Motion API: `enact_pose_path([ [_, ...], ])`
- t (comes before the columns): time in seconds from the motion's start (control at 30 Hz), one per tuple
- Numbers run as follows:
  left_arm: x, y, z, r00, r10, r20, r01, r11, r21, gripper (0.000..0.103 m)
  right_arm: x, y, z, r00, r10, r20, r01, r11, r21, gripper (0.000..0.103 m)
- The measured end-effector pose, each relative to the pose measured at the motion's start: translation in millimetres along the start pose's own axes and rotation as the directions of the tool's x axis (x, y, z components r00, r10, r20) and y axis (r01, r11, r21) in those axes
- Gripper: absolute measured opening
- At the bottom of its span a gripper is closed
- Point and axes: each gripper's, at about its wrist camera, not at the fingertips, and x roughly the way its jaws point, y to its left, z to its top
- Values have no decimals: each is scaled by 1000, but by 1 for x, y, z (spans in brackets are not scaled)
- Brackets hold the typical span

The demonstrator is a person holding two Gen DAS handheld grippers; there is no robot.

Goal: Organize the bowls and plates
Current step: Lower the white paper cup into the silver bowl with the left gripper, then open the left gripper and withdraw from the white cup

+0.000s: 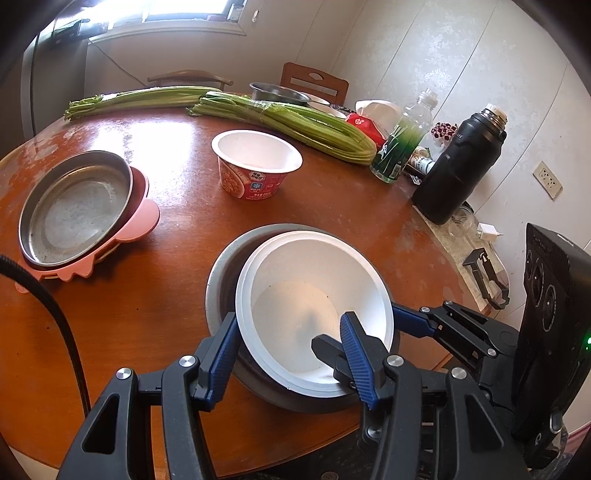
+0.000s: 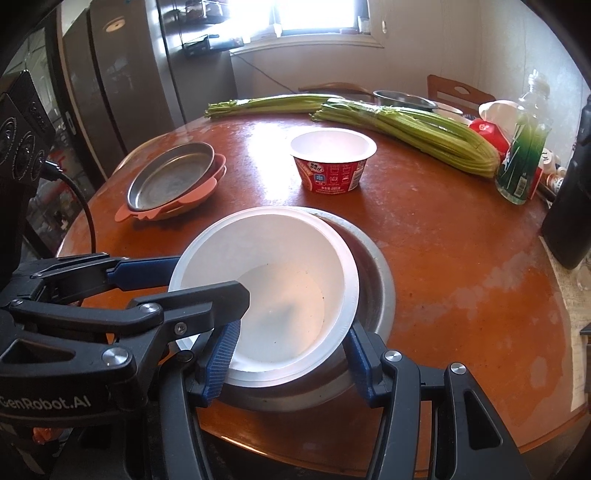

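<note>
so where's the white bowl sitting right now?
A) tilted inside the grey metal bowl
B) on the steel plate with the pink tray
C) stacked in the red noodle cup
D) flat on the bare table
A: the white bowl leans inside the grey metal bowl, whose rim shows around it; the red noodle cup and steel plate stand apart, both empty.

Daylight pours from a blown-out window [image 2: 317, 14] at twelve o'clock, throwing glare across the table [image 1: 155, 155]. Both views are sharp centrally, with fisheye bending and dark vignetting at the rims.
</note>
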Motion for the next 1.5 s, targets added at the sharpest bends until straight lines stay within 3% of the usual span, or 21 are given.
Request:
enact_pose_path([
  [0.2,1,1,1,1000,3,7,-3,1000,-4,55,1,3,1,996,-86,34,87,995,-48,57],
  [0.57,-1,3,1,1000,2,24,-2,1000,-13,55,-8,1,-2,991,-109,74,113,993,-46,57],
  [1.5,-25,20,9,993,49,104,-44,998,-48,55,-21,-18,13,992,-47,121,44,999,31,59],
])
